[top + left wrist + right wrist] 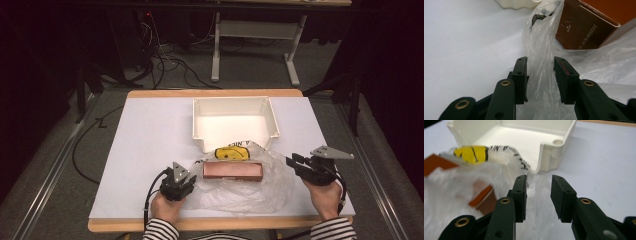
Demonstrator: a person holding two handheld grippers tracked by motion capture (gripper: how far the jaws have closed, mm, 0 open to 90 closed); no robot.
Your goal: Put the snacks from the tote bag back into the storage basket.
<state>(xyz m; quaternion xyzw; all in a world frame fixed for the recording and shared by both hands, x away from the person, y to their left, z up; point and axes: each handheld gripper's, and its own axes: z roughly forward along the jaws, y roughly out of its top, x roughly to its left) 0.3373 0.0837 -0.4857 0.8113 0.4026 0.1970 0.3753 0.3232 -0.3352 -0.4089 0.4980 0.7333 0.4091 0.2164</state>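
Tools (pixel 179 181) (pixel 300 162) flank bag (pixel 240 192) | white table (pixel 150 145) | dark room

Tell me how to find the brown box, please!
Start at the big white bin at the back of the table. Just in front of it lies a crinkly clear plastic bag. The brown box rests on that bag, long and flat, the only reddish-brown thing there, beside a yellow patch on the bag.

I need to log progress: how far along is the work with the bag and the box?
Done: the brown box lies on the plastic bag. In hand: the left gripper straddles bag film; the right gripper is open. Left: the white bin holds nothing.
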